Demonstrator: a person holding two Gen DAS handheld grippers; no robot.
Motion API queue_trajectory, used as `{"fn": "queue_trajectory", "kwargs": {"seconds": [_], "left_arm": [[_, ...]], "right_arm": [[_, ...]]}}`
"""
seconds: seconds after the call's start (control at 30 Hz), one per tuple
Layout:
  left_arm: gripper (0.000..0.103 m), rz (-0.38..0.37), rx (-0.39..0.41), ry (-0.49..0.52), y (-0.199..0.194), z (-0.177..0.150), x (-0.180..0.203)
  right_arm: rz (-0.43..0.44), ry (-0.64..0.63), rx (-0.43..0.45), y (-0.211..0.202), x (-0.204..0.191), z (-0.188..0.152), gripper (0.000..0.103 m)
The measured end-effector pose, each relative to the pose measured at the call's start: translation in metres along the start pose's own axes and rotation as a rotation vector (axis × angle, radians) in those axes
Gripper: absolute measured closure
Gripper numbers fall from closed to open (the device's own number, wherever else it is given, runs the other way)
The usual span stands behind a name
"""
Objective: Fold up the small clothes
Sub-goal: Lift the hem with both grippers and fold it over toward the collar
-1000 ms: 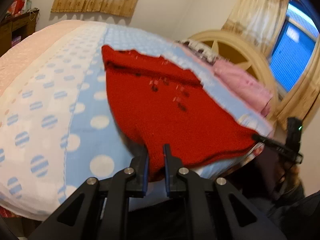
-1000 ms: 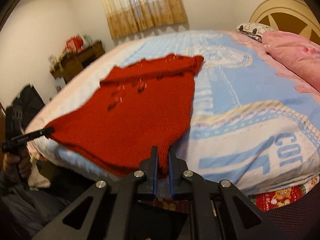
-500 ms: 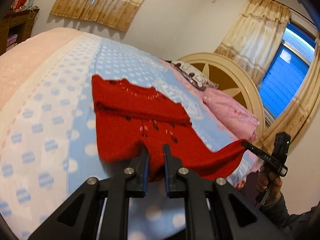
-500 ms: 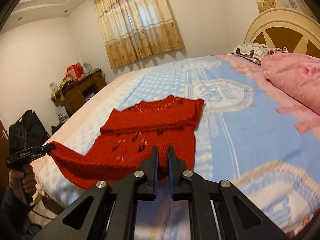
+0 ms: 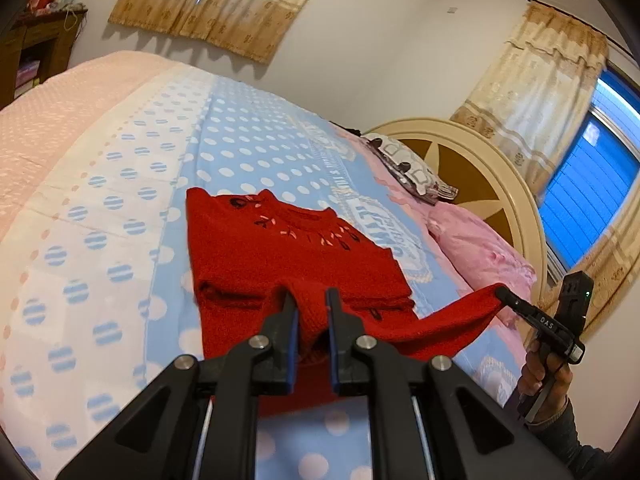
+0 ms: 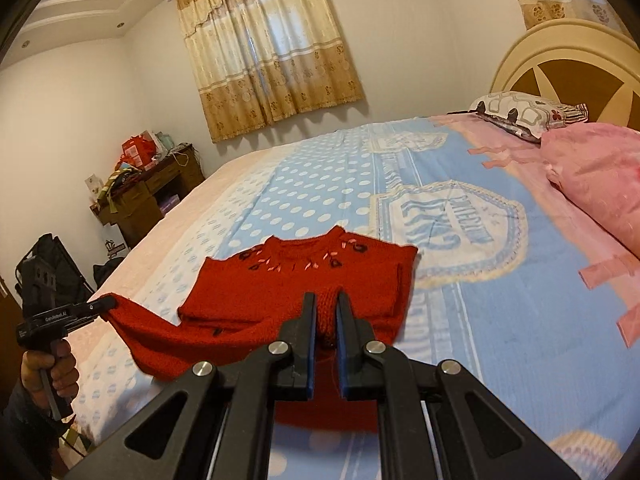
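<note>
A small red knitted sweater (image 5: 280,256) with dark and pink stitched motifs near the collar lies on the blue dotted blanket (image 5: 256,152). Its lower hem is lifted off the bed and folded over toward the collar. My left gripper (image 5: 308,300) is shut on one hem corner. In the right wrist view the sweater (image 6: 296,280) shows the same fold, and my right gripper (image 6: 323,300) is shut on the other hem corner. Each wrist view catches the opposite gripper (image 5: 532,316) (image 6: 80,310) at the stretched hem's end, held by a hand (image 6: 48,368).
A pink quilt (image 6: 600,176) and a patterned pillow (image 6: 520,114) lie by the cream headboard (image 5: 472,160). A cluttered wooden cabinet (image 6: 148,192) stands by the wall beyond the bed. Curtains (image 6: 268,48) cover the far window. A black folded chair (image 6: 56,264) stands near the bedside.
Both grippers have carried the sweater's hem up and forward over the body toward the collar. The garment now lies doubled, where a second ago it was stretched out toward the bed's edge.
</note>
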State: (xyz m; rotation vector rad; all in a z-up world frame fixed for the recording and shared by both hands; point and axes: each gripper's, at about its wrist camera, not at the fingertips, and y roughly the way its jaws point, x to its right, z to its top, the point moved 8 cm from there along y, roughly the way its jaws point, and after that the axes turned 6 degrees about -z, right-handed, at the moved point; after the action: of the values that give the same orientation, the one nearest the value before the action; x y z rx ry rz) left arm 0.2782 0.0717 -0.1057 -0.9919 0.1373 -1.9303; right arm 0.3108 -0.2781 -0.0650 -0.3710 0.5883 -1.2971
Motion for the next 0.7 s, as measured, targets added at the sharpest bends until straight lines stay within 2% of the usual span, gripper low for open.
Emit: {"fn": "queue_trajectory", "kwargs": {"seconds": [0.43,0.7], "left_arm": [[0.091,0.011,-0.002,-0.047,0.052,0.066,-0.034],[0.091,0.034,-0.029,-0.068,0.093,0.085,-0.059]], "right_arm": [[-0.06,-0.025,-0.026,0.078,0.003,0.052,0.095],[-0.096,0.003,-0.07,0.129,0.017,0.061,0.095]]}}
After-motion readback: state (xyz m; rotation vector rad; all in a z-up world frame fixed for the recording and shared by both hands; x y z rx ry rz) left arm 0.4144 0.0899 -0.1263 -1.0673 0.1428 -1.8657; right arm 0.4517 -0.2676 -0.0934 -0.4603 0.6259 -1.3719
